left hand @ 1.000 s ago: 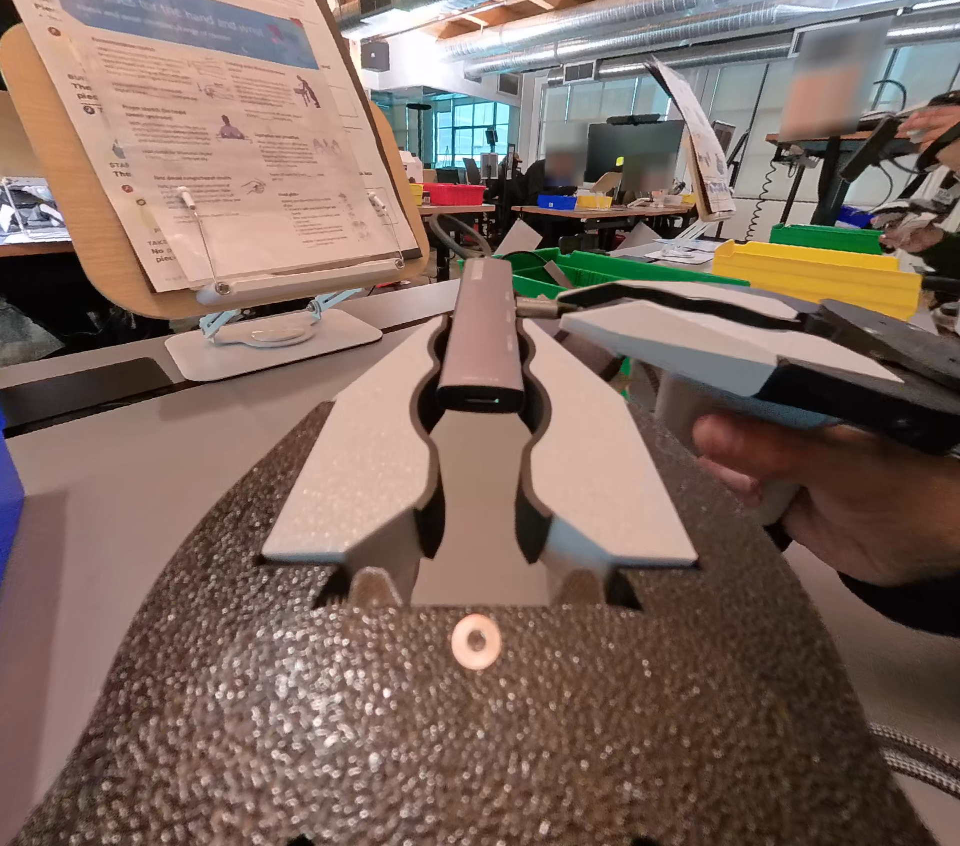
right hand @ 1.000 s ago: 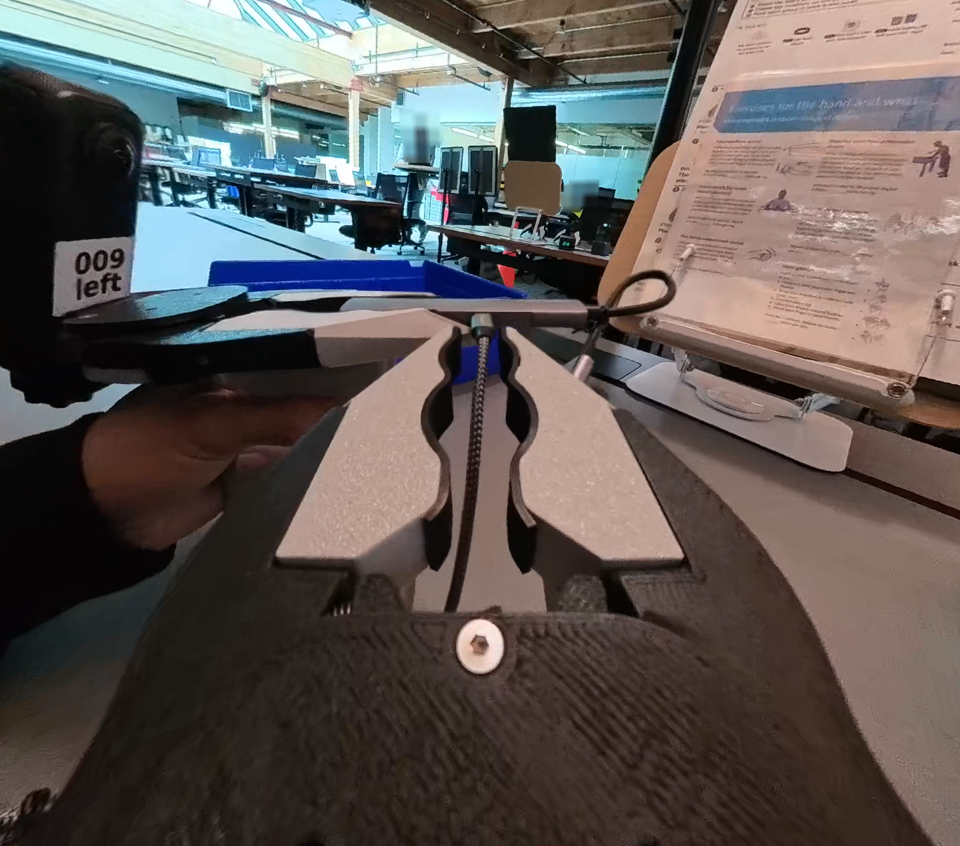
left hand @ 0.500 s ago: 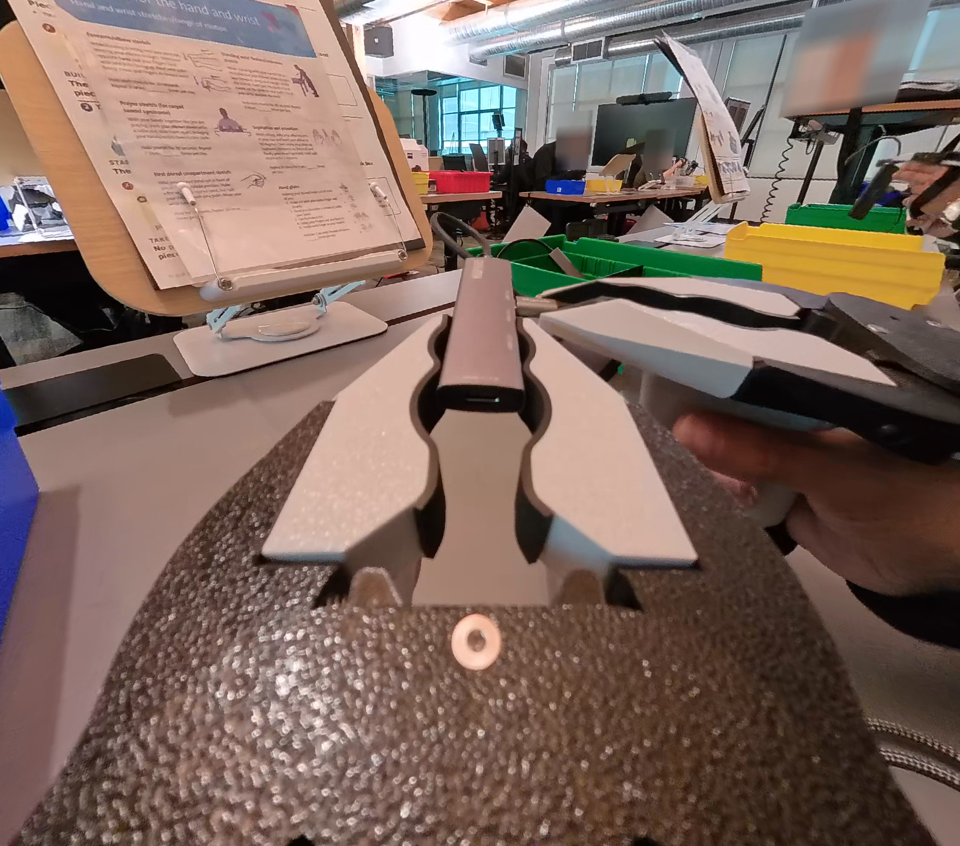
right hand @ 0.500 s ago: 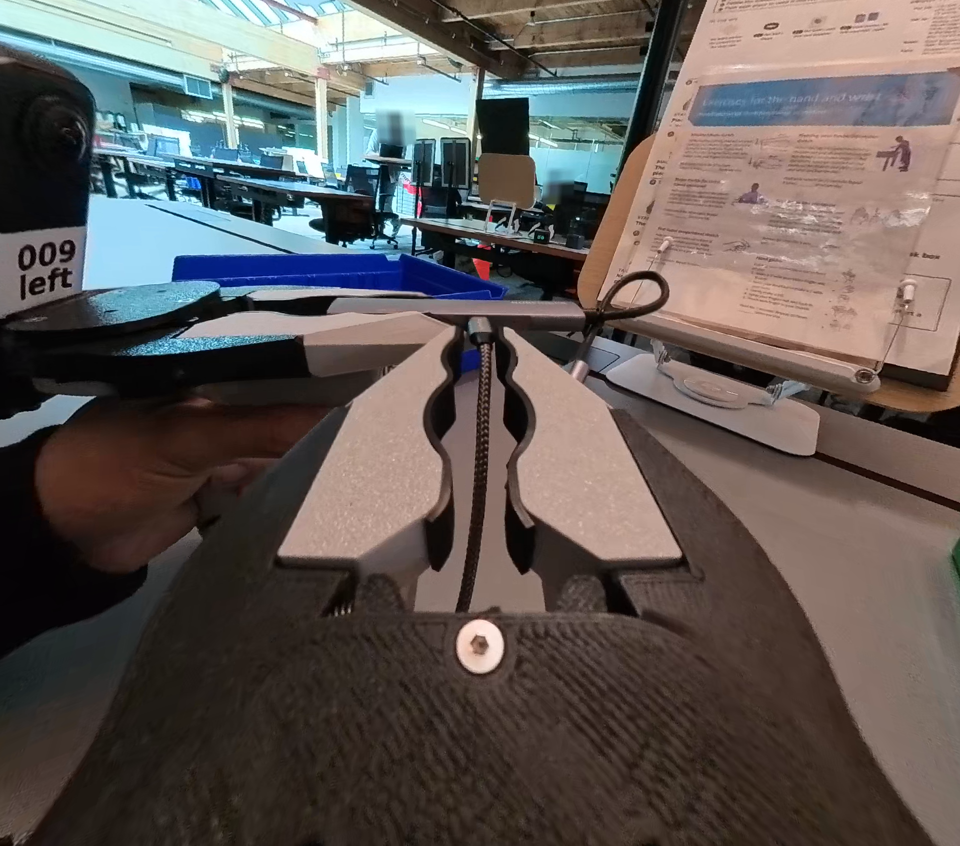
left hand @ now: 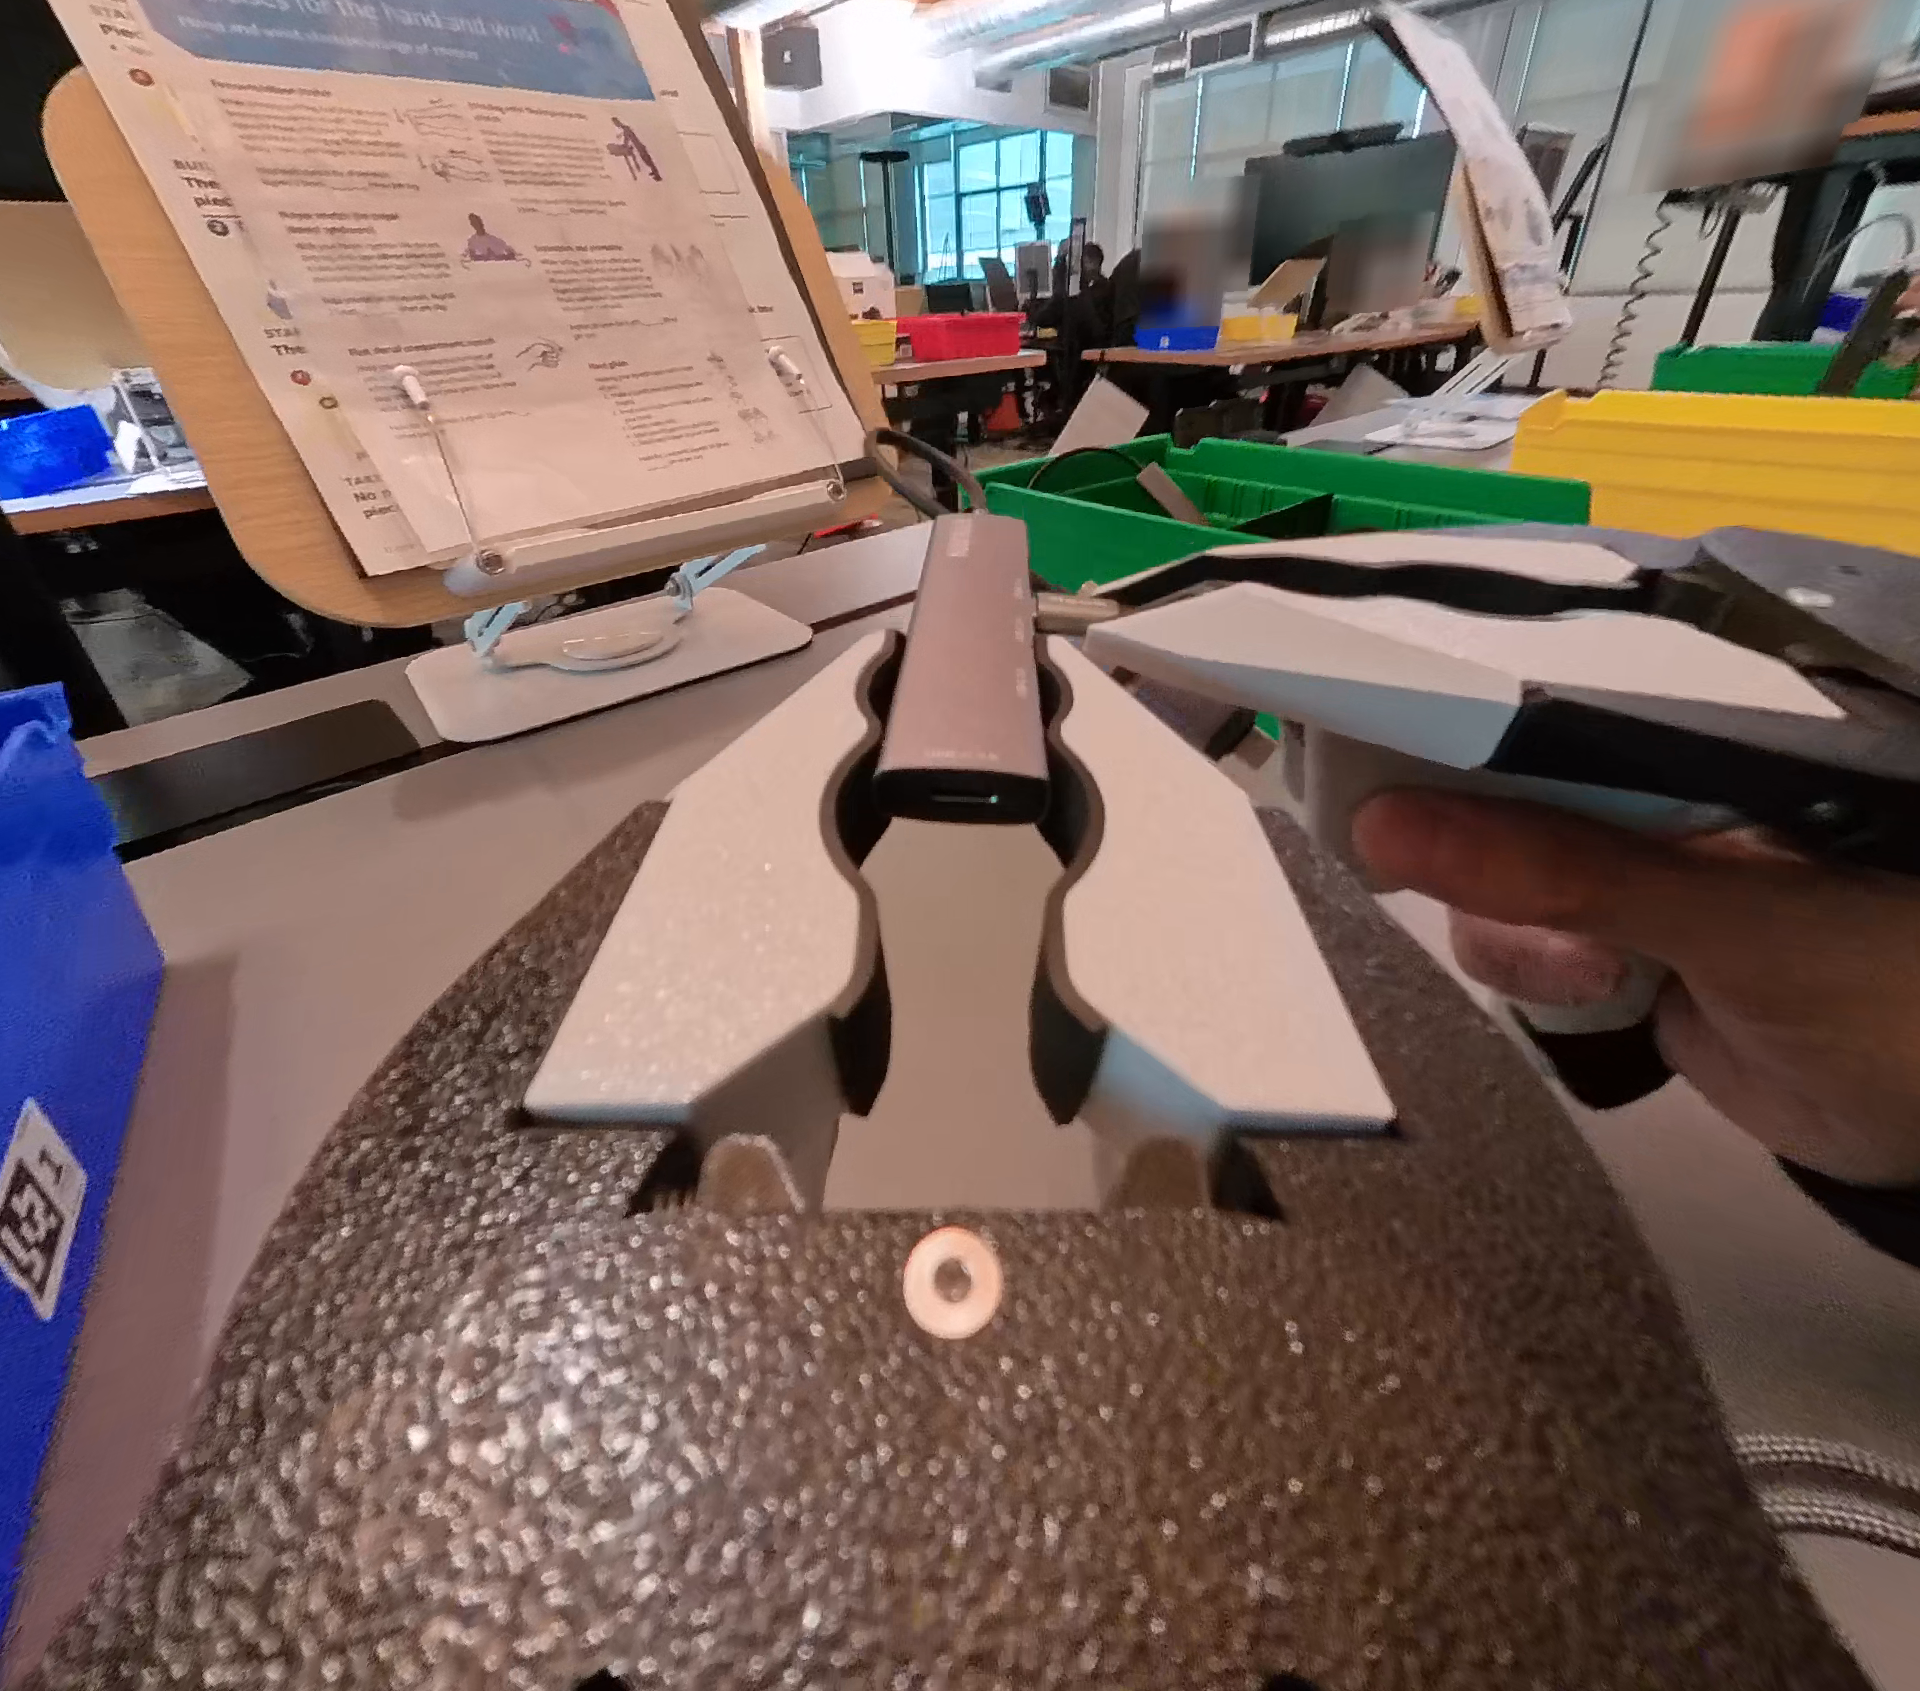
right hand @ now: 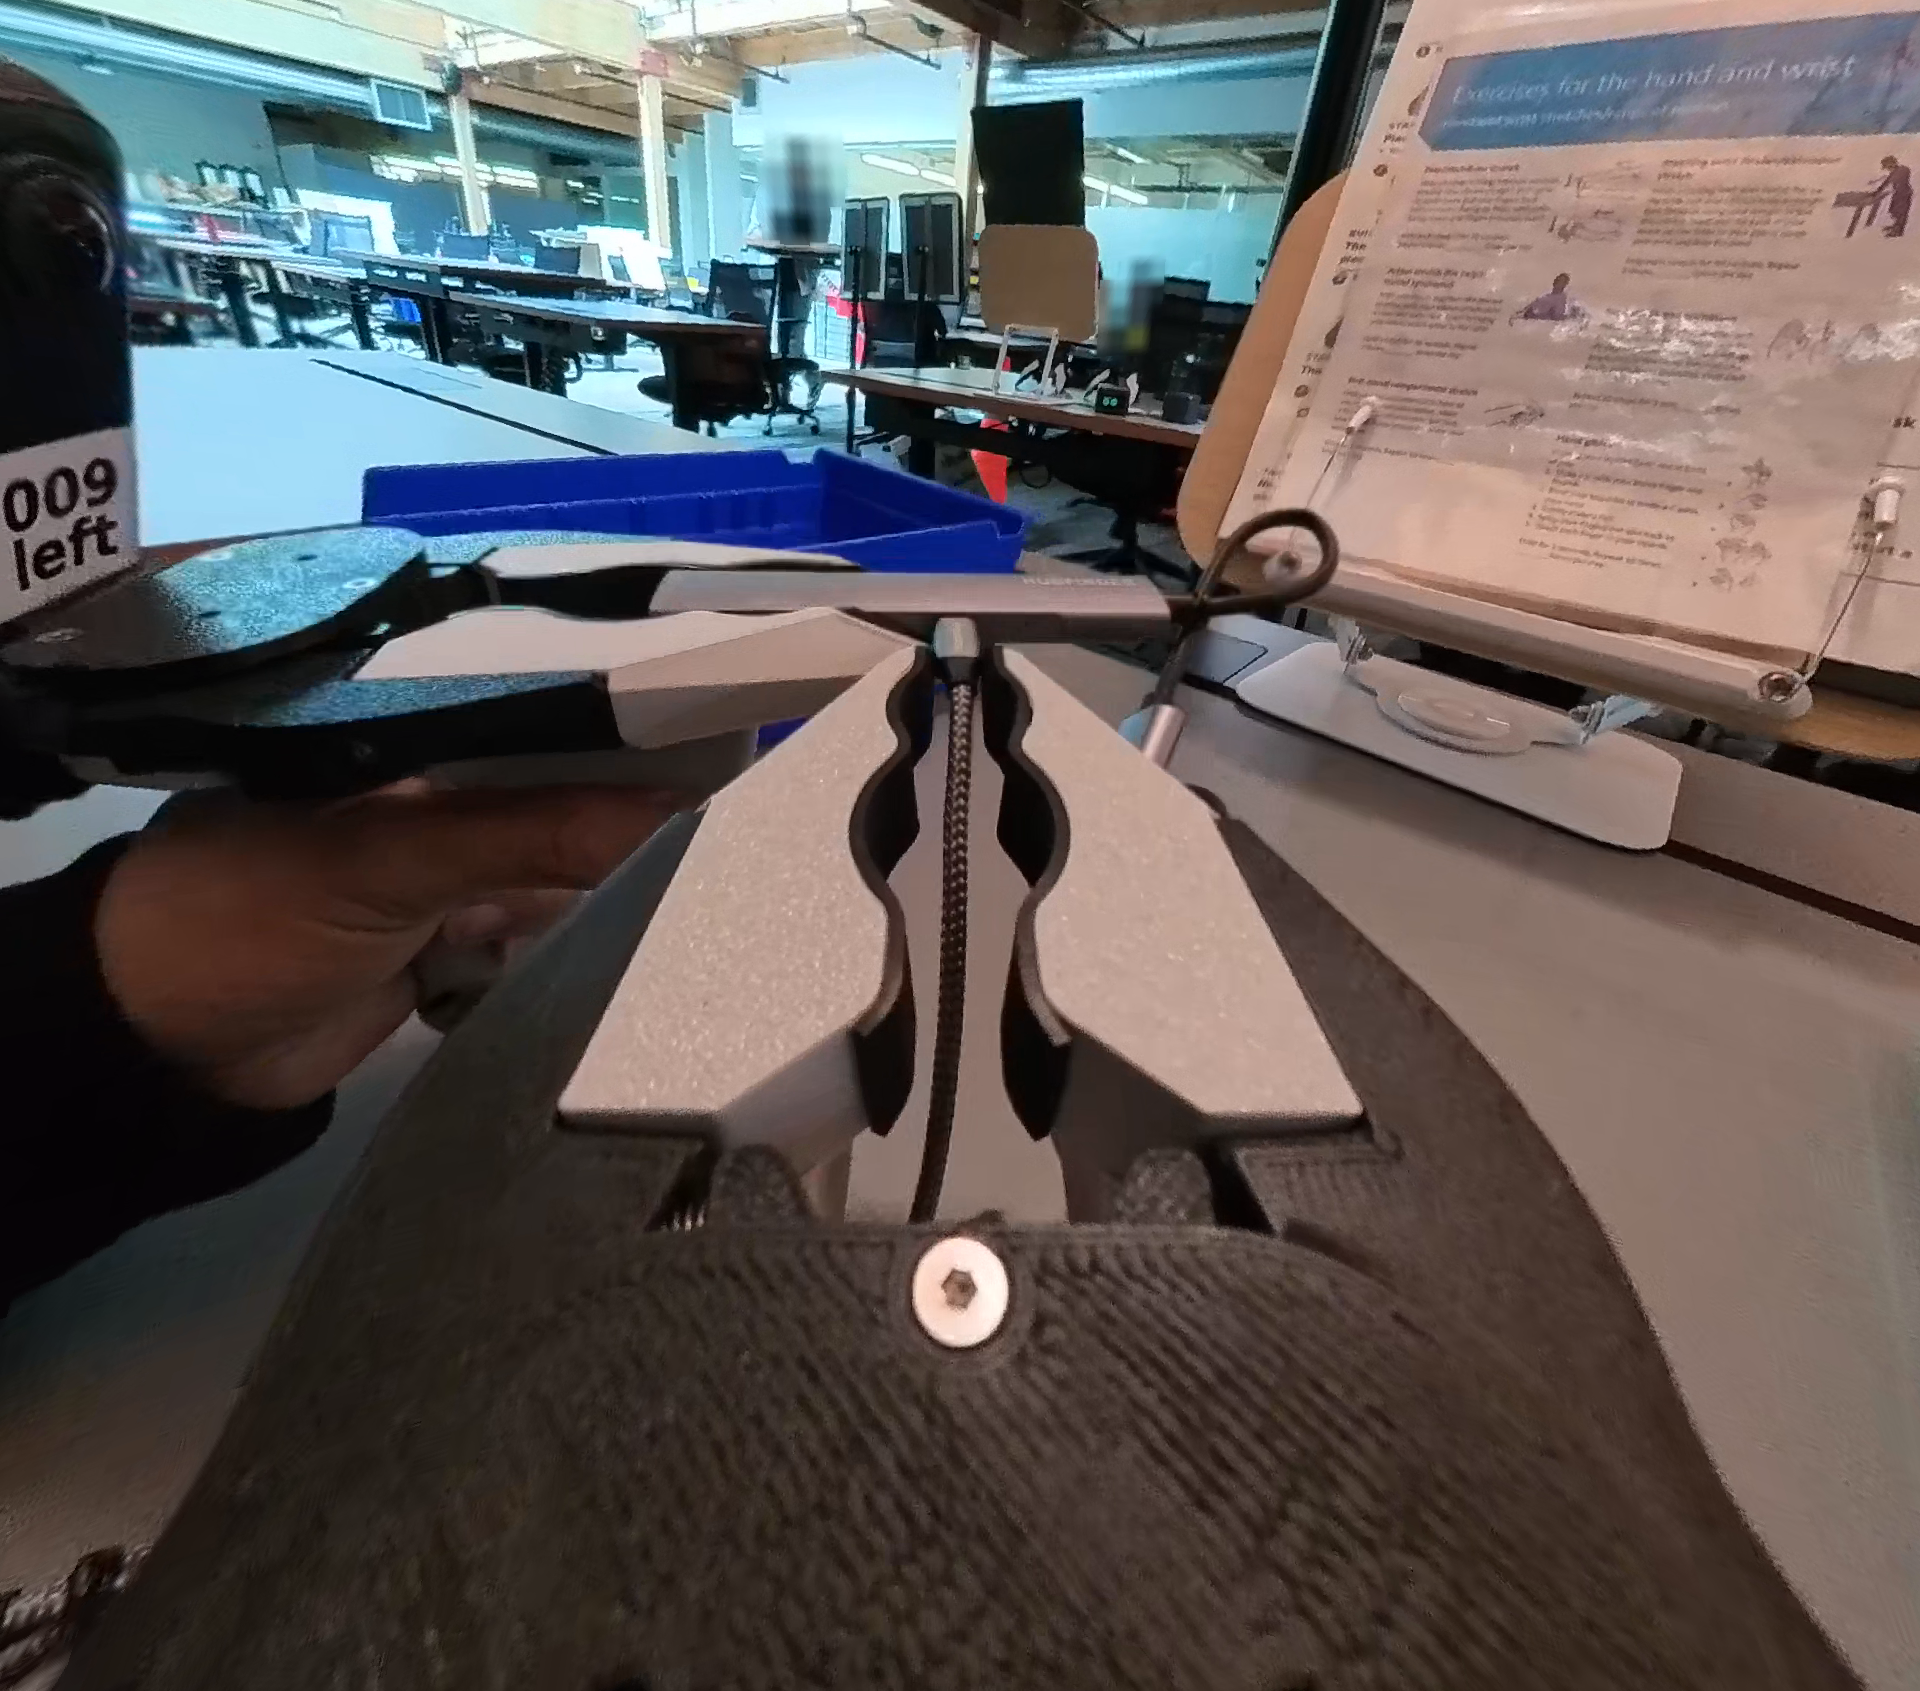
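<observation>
**Hub held lengthwise in the left gripper, cable plug meeting its side from the right**

Nearest in the left wrist view, the left gripper [left hand: 961, 685] had its jaws closed on a slim grey hub [left hand: 966, 665], gripping it by both long sides. The hub's long axis ran straight ahead along the fingers, its near end face (with a small port) towards the camera and its far end reaching past the fingertips, where a thin dark lead [left hand: 914, 467] curved off it.

The right gripper [right hand: 956, 654] came in crosswise, at about a right angle to that axis. Its jaws were nearly closed on the metal plug [right hand: 954, 635] of a braided cable [right hand: 948, 914], which ran back between the fingers. The plug tip sat against the hub's right-hand long side; whether it was seated in a port could not be told. The right gripper was therefore the one at the hub's side ports.

Both were held above the grey table [left hand: 499, 820]. Just beyond stood a wooden document stand [left hand: 208, 394] bearing printed sheets, with a blue bin [right hand: 727, 498] to the left and a green bin [left hand: 1299, 498] and yellow bin [left hand: 1714, 467] further right.
</observation>
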{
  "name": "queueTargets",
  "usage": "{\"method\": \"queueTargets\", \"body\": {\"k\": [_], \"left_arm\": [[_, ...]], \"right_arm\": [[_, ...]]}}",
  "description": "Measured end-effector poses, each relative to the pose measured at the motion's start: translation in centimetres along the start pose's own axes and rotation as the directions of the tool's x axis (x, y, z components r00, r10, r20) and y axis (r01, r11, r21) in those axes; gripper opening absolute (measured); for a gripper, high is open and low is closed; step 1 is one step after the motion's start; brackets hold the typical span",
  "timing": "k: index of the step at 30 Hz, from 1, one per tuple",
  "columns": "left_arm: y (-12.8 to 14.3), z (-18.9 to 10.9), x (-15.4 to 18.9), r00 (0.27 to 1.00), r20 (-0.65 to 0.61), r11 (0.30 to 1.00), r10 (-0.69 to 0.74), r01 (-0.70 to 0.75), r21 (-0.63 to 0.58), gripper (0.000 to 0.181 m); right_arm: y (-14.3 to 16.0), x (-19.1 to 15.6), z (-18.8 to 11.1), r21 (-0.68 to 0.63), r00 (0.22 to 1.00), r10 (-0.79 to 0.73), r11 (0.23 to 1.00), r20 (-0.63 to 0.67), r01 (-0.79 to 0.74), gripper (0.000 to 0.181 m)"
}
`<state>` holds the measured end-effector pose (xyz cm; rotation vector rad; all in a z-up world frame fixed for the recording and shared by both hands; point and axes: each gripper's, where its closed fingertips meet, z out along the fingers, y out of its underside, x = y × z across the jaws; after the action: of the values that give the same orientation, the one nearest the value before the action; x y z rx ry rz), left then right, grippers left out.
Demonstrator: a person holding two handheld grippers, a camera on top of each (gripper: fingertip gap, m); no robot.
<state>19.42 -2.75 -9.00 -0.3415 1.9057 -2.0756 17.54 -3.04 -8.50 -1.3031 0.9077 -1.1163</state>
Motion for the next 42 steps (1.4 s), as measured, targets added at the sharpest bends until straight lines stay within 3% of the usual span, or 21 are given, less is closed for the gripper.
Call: {"method": "queueTargets", "body": {"k": [1, 3, 5, 9, 16, 22, 26, 32, 39, 42], "left_arm": [[0.1, 0.0, -0.2, 1.000, 0.016, 1.000, -0.004, 0.004, -0.005, 0.023], [-0.4, -1.7, -5.0, 0.972, 0.213, 0.994, -0.104, 0.096, 0.051, 0.022], [-1.3, -3.5, -7.6, 0.967, 0.203, 0.986, -0.155, 0.138, 0.096, 0.022], [-2.3, -3.2, -6.1, 0.983, 0.180, 0.995, -0.022, 0.003, 0.101, 0.022], [-1.7, -2.4, -5.0, 0.991, 0.130, 0.996, -0.024, 0.012, 0.087, 0.022], [-1.4, -2.3, -5.0, 0.992, 0.122, 0.997, -0.032, 0.023, 0.077, 0.022], [-1.3, -2.2, -4.7, 0.993, 0.110, 0.997, -0.031, 0.023, 0.077, 0.022], [-1.1, -2.0, -4.6, 0.994, 0.100, 0.997, -0.037, 0.030, 0.070, 0.022], [-0.8, -1.9, -4.6, 0.995, 0.092, 0.997, -0.045, 0.039, 0.065, 0.022], [-0.8, -1.8, -4.3, 0.996, 0.080, 0.997, -0.047, 0.042, 0.064, 0.022]], "right_arm": [[0.1, 0.1, -0.2, -0.011, 1.000, 0.012, 1.000, 0.002, -0.012, 0.009], [0.1, 1.5, -1.7, -0.015, 0.999, 0.022, 1.000, -0.044, -0.023, 0.008], [0.3, 2.3, -3.1, -0.023, 0.994, 0.111, 0.994, -0.010, -0.111, 0.008], [-2.2, 5.7, -4.7, -0.013, 0.998, 0.030, 0.999, -0.046, -0.030, 0.008], [-12.3, 11.4, -8.5, -0.014, 0.962, -0.235, 0.972, -0.136, 0.235, 0.008], [-23.4, 12.3, -10.7, 0.057, 0.953, -0.293, 0.953, -0.075, 0.297, 0.009], [-27.4, 17.5, -11.3, -0.014, 0.873, -0.454, 0.888, -0.178, 0.459, 0.009], [-25.7, 26.3, -9.0, -0.129, 0.871, -0.454, 0.891, -0.190, 0.436, 0.008], [-23.1, 29.9, -8.1, -0.189, 0.804, -0.511, 0.860, -0.303, 0.475, 0.008], [-20.5, 29.9, -7.8, -0.226, 0.799, -0.534, 0.844, -0.277, 0.486, 0.007]]}}
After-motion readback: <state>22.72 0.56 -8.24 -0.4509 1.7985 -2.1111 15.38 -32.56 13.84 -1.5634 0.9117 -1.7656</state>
